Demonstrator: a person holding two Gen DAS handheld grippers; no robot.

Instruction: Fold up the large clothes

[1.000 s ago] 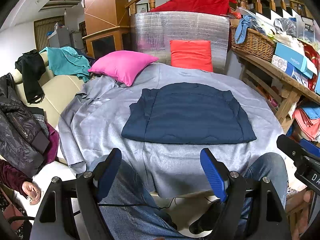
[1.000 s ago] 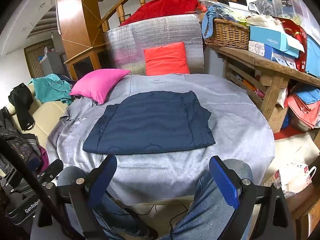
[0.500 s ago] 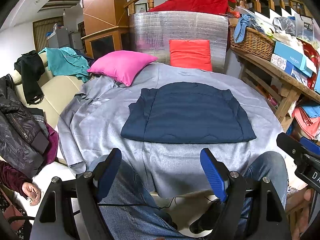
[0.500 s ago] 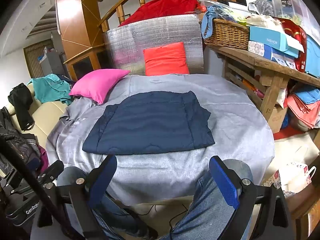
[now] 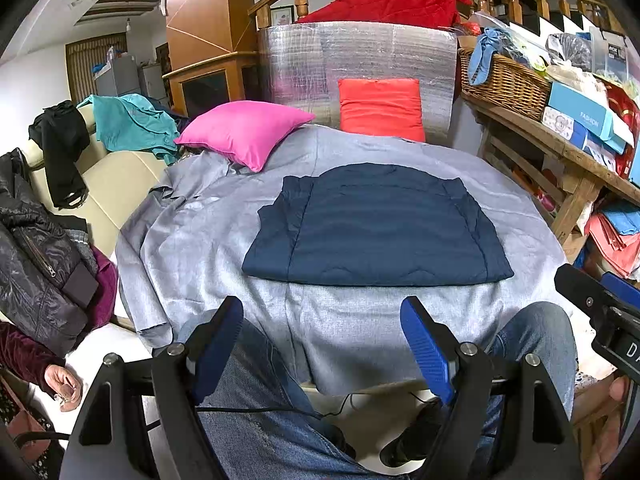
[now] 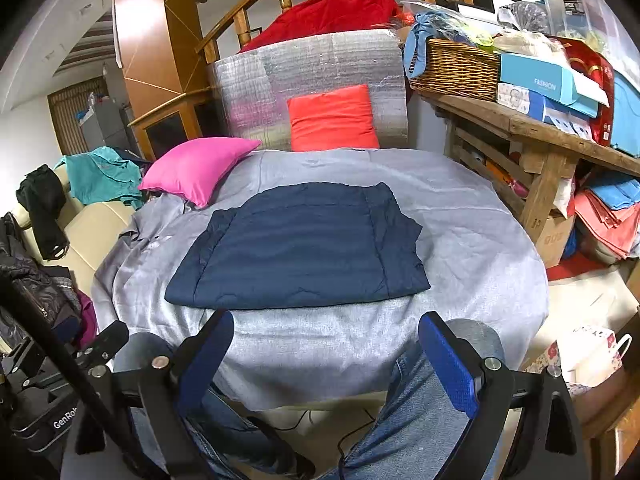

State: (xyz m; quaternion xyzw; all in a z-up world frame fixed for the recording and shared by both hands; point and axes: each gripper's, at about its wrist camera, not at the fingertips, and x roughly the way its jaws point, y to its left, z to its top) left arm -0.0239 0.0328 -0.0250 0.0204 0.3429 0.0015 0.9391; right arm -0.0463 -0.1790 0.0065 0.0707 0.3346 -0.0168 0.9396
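Left wrist view: left gripper, blue pads spread wide, nothing between them, held low over the person's jeans and short of the table edge. Navy jacket, folded into a flat rectangle, lies at the centre of the grey cloth covering the table, its near edge close to the cloth's front drop. Pink pillow at the far left of the table, touching the cloth; orange pillow upright at the far side against a silver foil panel. Red blanket draped above the panel. Wicker basket and boxes on a wooden bench to the right. Teal garment and black jacket on a cream sofa to the left. Part of the right gripper shows at the right edge. Right wrist view: right gripper, jaws likewise wide apart and empty, above the knees, just before the table. Jacket centred on the cloth, well apart from both pillows. Basket on the bench at right; the left gripper's black body shows at lower left.
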